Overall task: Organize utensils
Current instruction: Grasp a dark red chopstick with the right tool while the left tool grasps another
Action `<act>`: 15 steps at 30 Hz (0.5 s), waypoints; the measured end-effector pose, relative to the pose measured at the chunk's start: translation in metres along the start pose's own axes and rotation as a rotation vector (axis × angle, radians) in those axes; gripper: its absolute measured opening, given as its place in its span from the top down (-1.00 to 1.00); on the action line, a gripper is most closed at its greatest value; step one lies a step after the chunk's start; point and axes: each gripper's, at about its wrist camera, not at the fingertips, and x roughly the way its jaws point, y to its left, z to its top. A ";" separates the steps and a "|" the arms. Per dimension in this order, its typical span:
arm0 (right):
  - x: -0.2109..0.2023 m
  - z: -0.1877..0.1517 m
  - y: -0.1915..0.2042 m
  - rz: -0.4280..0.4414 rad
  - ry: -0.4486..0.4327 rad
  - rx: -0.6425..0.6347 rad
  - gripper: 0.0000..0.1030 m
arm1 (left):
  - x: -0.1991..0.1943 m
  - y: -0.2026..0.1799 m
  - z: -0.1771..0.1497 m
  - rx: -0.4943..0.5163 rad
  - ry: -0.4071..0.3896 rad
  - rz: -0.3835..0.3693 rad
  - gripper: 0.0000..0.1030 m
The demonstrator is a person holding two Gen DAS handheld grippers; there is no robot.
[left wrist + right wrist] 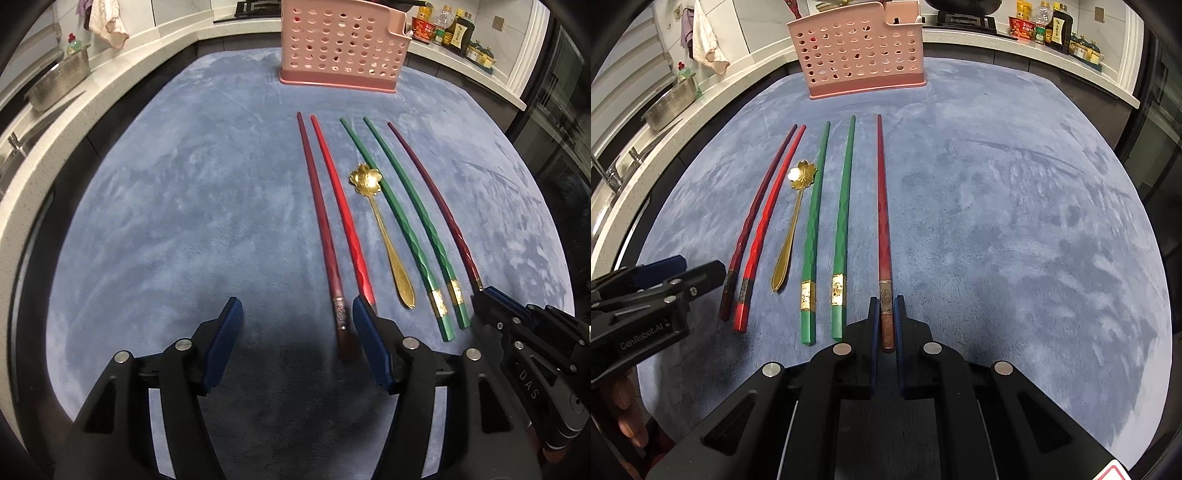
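Observation:
Several chopsticks and a gold flower-bowl spoon (384, 236) (792, 225) lie side by side on a blue mat (184, 221). From the left: a dark red chopstick (325, 236) (753, 225), a bright red chopstick (343, 218) (772, 218), the spoon, two green chopsticks (402, 225) (827, 229), and a far-right dark red chopstick (884, 229) (439, 206). My right gripper (886, 314) is shut on the thick end of that far-right chopstick. My left gripper (295, 314) is open; the leftmost chopstick's thick end lies between its fingers. A pink perforated utensil holder (340, 48) (860, 48) stands at the mat's far edge.
A white counter curves round the mat, with a steel colander (59, 81) and sink tap at the left. Sauce bottles (447, 27) stand at the back right. A cloth (107, 22) hangs at the back left. A dark edge lies at the right.

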 end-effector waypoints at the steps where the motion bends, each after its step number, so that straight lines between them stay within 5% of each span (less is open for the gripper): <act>1: 0.000 0.000 0.000 0.000 0.001 0.000 0.87 | 0.001 0.000 -0.001 -0.001 0.003 -0.003 -0.15; 15: 0.001 0.000 0.000 -0.002 0.002 -0.002 0.86 | 0.011 0.001 -0.007 -0.009 0.030 -0.014 0.03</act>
